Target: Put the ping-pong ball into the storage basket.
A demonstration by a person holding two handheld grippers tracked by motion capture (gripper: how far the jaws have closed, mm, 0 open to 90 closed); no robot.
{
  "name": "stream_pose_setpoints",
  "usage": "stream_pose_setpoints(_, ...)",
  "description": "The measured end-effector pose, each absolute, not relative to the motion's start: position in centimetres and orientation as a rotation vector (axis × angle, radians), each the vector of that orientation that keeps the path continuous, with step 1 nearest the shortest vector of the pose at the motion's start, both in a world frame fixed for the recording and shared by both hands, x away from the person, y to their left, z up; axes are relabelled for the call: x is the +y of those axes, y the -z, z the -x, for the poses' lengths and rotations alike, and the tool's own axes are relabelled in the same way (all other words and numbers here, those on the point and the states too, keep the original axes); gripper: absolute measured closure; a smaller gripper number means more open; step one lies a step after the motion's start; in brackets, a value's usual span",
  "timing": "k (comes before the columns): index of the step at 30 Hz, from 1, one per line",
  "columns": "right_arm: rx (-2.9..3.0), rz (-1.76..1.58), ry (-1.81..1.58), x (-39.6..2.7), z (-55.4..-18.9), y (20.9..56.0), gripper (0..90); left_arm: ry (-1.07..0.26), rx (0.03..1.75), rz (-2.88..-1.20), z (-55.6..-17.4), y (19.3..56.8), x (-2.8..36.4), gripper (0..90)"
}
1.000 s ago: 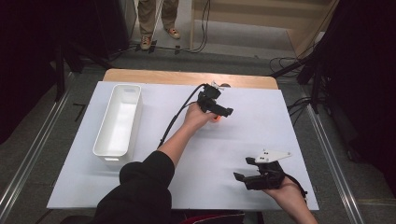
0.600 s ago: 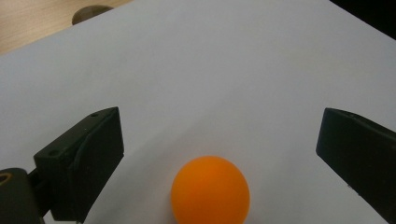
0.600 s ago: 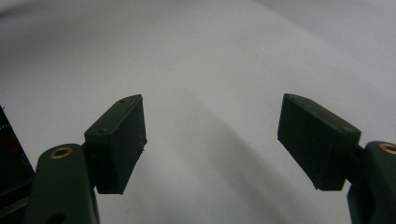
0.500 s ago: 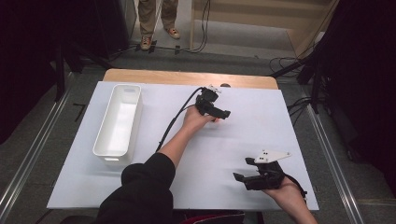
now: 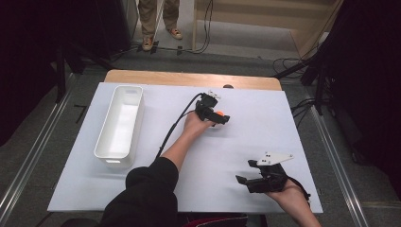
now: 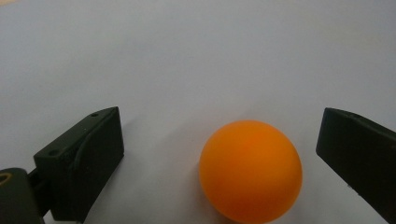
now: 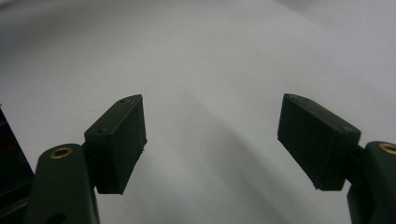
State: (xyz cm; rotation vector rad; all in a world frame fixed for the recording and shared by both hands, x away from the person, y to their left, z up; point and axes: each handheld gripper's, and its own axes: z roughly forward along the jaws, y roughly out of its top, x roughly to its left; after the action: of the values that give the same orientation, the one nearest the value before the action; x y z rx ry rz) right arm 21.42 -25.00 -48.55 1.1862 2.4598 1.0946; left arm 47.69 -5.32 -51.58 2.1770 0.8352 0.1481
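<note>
An orange ball [image 6: 251, 171] rests on the white table surface, between the two black jaws of my left gripper [image 6: 219, 144], closer to the right jaw and touching neither. The jaws stand wide open. From above, the same ball [image 5: 219, 113] peeks out at the tip of the left gripper [image 5: 218, 117] near the middle of the far half of the table. My right gripper [image 5: 246, 177] lies low near the front right edge, held in a hand, its jaws open over bare white surface [image 7: 205, 93] with nothing between them [image 7: 212, 140].
A long white tray [image 5: 119, 125] stands on the left part of the table, apparently empty. A wooden strip [image 5: 189, 78] runs along the far edge. Cables lie on the floor beyond, where a person's legs [image 5: 158, 21] stand.
The left hand and gripper have shifted slightly nearer and to the right, and the orange ball now shows at the jaw tips. The right gripper has stayed put.
</note>
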Motion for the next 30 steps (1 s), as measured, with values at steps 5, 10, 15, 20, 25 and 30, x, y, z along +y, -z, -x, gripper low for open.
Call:
stream_pose_setpoints(5,2.460,-1.184,-1.093,-25.0,-21.4,48.6,22.0,-0.223,0.817,-2.224,-47.2,51.7,-5.9,0.5)
stream_pose_setpoints(10,2.458,-1.186,-1.092,-25.1,-21.4,48.5,22.0,-0.328,0.816,-2.252,-46.7,51.7,-6.4,5.7)
stream_pose_setpoints(15,2.460,-1.180,-1.091,-25.1,-21.4,48.5,22.0,-0.372,0.819,-2.263,-46.5,51.8,-6.5,10.5)
stream_pose_setpoints(20,2.457,-1.190,-1.089,-25.1,-21.3,48.5,22.0,-0.382,0.808,-2.254,-46.1,51.7,-6.4,15.5)
stream_pose_setpoints(25,2.460,-1.188,-1.088,-25.1,-21.3,48.6,22.0,-0.389,0.804,-2.239,-45.4,51.7,-6.3,26.6)
stream_pose_setpoints(30,2.461,-1.187,-1.089,-24.9,-21.4,48.6,22.0,-0.388,0.810,-2.229,-45.0,51.6,-6.3,36.0)
